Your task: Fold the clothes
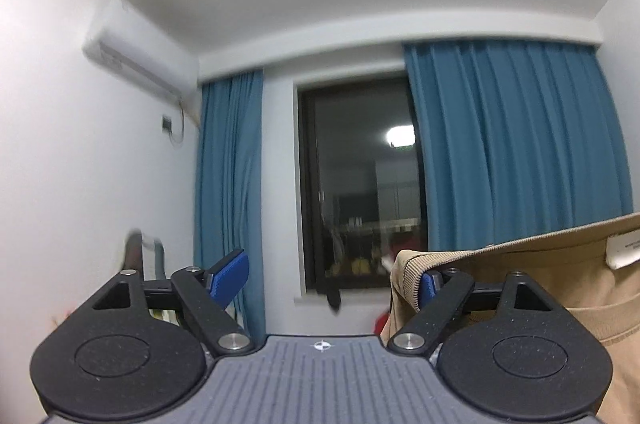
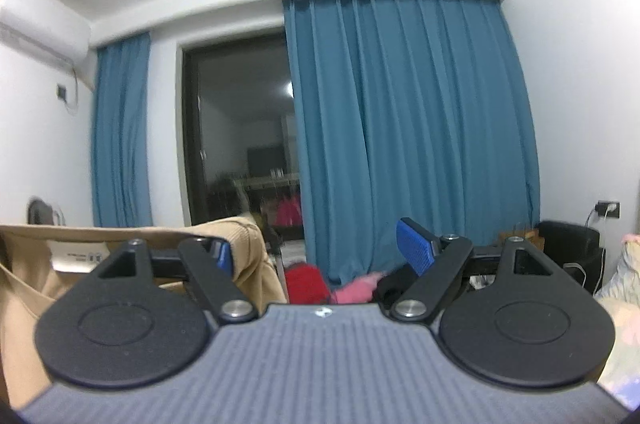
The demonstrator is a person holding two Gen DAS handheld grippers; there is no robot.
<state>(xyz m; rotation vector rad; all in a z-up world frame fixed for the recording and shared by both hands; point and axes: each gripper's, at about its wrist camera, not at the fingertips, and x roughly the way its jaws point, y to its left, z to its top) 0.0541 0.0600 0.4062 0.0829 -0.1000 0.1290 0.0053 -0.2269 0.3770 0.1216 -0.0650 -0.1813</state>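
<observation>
A tan garment (image 1: pixel 520 276) with a ribbed edge and a white label (image 1: pixel 624 248) hangs stretched out between my two grippers. In the left wrist view its ribbed edge is draped over the right blue finger, while the left finger (image 1: pixel 230 274) stands bare. My left gripper (image 1: pixel 328 280) is wide open, with nothing pinched between the pads. In the right wrist view the same garment (image 2: pixel 24 288) hangs over the left finger, and the right finger (image 2: pixel 414 248) is bare. My right gripper (image 2: pixel 318 252) is wide open too. Both point about level at the window wall.
Blue curtains (image 2: pixel 400 124) flank a dark window (image 1: pixel 360 184) straight ahead. An air conditioner (image 1: pixel 132 60) sits high on the left wall. Red and pink cloth (image 2: pixel 316 284) lies low ahead. A black object (image 2: pixel 568 244) and a floral cover (image 2: pixel 624 284) are on the right.
</observation>
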